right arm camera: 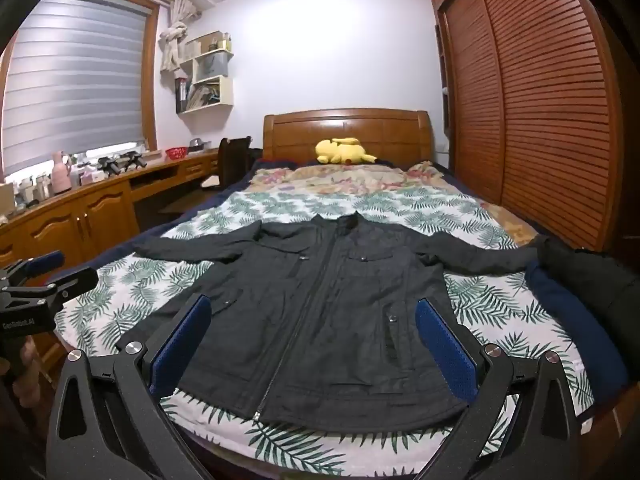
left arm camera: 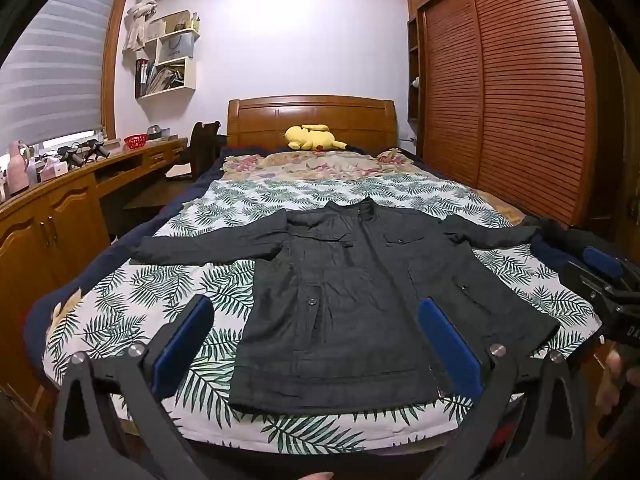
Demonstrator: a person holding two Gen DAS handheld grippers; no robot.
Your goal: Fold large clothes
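Writing: the left gripper's body, seen at the left edge of the right wrist view, bears white lettering that appears to read "GenRobot.AI"; a fragment "DA" shows on the right gripper's body in the left wrist view. No other writing is legible.

Left gripper (left arm camera: 316, 344): tilted slightly downward over the foot edge of the bed (left arm camera: 96, 320), blue pads (left arm camera: 182, 344) spread fully apart, nothing between them touched or held.

Right gripper (right arm camera: 314, 344): same downward tilt, pads (right arm camera: 446, 348) fully apart, holding nothing.

Jacket (left arm camera: 360, 300): dark, zipped, lying flat and front up on the leaf-print cover, hem near the foot edge, collar toward the headboard (left arm camera: 312, 120), both sleeves spread toward the side edges. Neither gripper is in contact with it.
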